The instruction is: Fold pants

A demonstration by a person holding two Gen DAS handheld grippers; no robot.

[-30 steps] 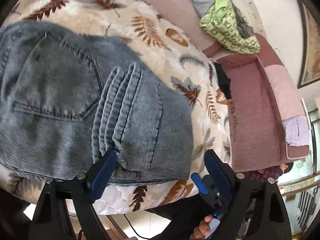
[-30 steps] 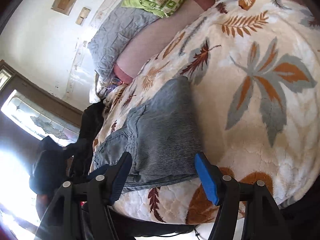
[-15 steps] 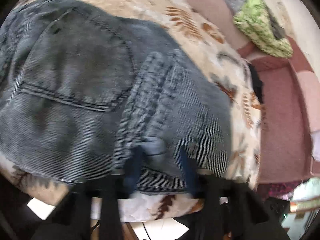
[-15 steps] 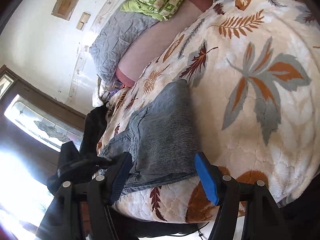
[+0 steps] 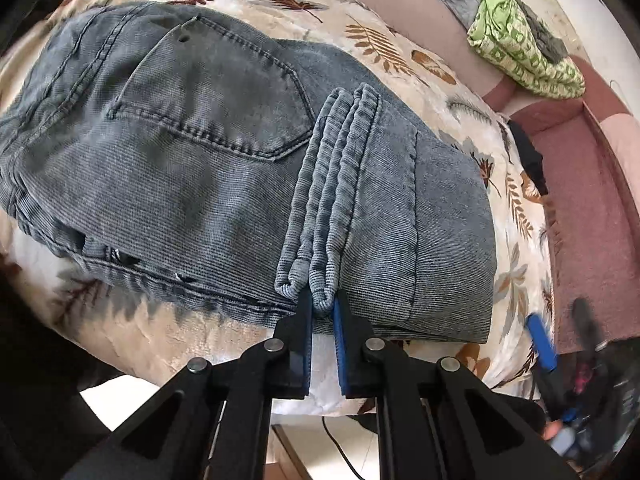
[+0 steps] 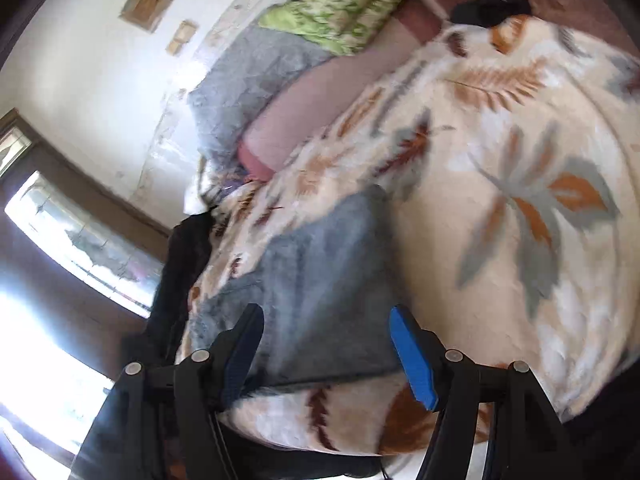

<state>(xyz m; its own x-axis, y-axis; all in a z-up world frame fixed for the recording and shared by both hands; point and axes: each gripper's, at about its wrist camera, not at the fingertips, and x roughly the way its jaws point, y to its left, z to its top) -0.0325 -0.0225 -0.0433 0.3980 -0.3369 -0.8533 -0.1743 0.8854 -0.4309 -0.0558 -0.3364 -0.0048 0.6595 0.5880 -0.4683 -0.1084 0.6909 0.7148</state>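
leaf-print blanket (image 5: 404, 64), green patterned cloth (image 5: 520, 56), pink sofa (image 5: 588, 208), grey pillow (image 6: 256, 80)

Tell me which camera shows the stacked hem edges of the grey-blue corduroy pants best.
Left wrist: the stacked hem edges are sharp, pinched in the left tongs. Right wrist shows the pants only as a blurred slab, hems indistinguishable.

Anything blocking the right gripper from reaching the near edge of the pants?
Nothing visible. The right gripper hangs open just short of the pants, only leaf-print blanket around. The left gripper pinches the hem.
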